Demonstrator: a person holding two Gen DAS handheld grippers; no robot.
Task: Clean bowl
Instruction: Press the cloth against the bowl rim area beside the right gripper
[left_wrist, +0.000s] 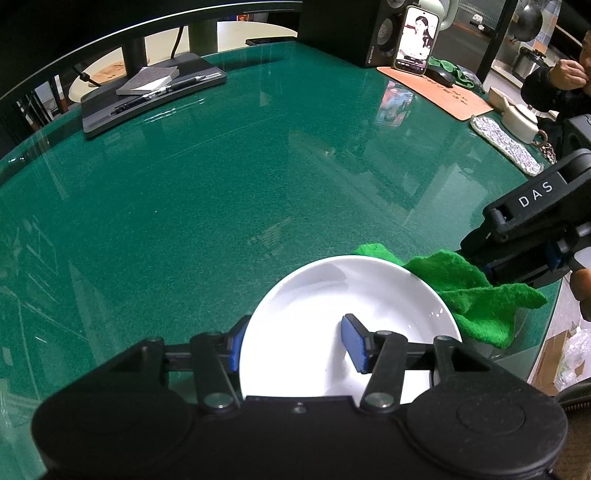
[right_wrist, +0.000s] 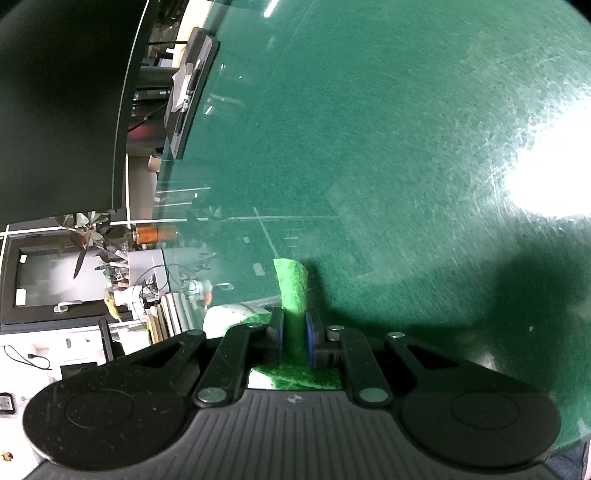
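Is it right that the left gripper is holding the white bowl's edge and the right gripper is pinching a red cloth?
Almost. The cloth is green, not red; the right wrist view shows it squeezed in the right gripper. The rest holds: in the left wrist view the left gripper straddles the white bowl's edge.

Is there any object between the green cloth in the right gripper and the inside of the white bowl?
Nothing visible. The green cloth already hangs over the white bowl's far-right rim; only the left gripper's fingers straddle the near-left rim.
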